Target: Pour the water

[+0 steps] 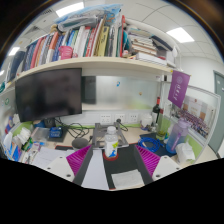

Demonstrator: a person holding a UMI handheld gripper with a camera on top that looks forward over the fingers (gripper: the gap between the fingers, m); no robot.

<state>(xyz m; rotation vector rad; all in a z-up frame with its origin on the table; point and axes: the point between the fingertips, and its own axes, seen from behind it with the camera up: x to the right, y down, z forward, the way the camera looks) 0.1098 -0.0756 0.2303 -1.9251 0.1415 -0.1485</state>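
Observation:
A small clear bottle (111,145) with a white cap and a blue label stands upright on the dark desk surface (118,170). It is just ahead of my gripper (114,152), about level with the fingertips. The gripper is open. Its magenta pads (80,160) are spread wide, with a clear gap on each side of the bottle. Neither finger touches the bottle. A clear plastic container (178,133) stands further off to the right. I cannot tell whether it holds anything.
A black monitor (48,95) stands at the back left under a shelf of books (90,45). A dark bottle (157,112) and a purple sign (180,88) are at the back right. Cluttered small items lie on both sides of the desk. A white sheet (128,180) lies near me.

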